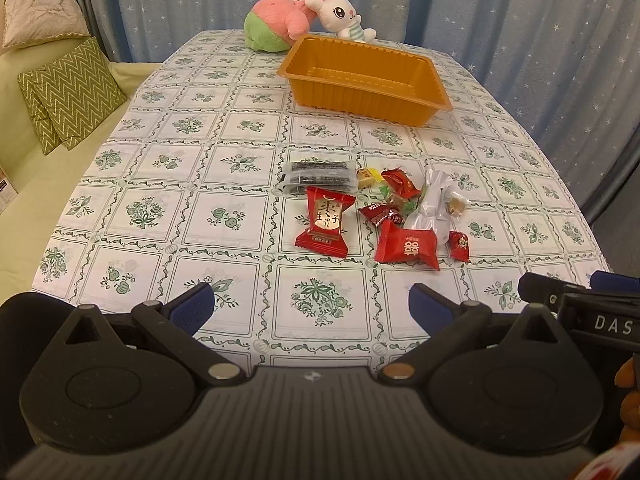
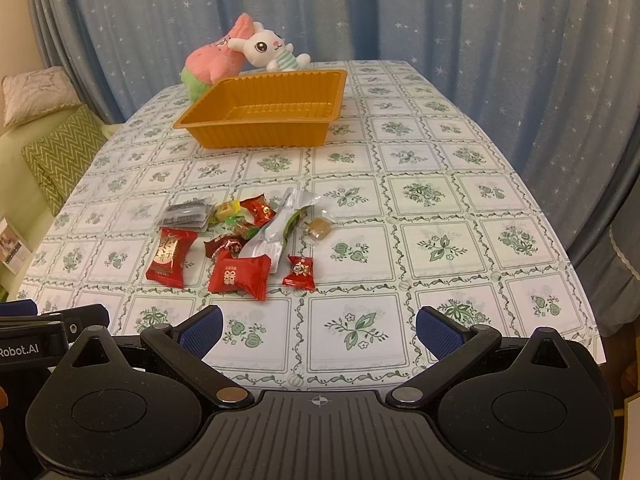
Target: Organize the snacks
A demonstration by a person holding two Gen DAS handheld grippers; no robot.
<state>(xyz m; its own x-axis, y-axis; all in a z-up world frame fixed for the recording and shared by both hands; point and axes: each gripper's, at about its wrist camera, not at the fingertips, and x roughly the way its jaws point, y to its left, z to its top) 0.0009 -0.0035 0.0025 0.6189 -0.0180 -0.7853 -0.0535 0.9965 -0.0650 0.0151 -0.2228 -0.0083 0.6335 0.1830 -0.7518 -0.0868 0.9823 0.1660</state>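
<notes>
Tablecloth (image 2: 440,200) bare right of snacks (image 2: 240,248).

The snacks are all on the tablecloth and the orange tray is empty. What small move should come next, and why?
Probably move the right gripper forward and lower it over the small red candy packet. Both grippers are open and hold nothing, the orange tray is empty, and this packet lies at the near right edge of the pile, apart from the others, so the fingers can close on it alone.

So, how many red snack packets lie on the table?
5: a tall one on the left, a dark one, a wide one nearest, a small one on the right, one farthest. The pile may hide others.
</notes>
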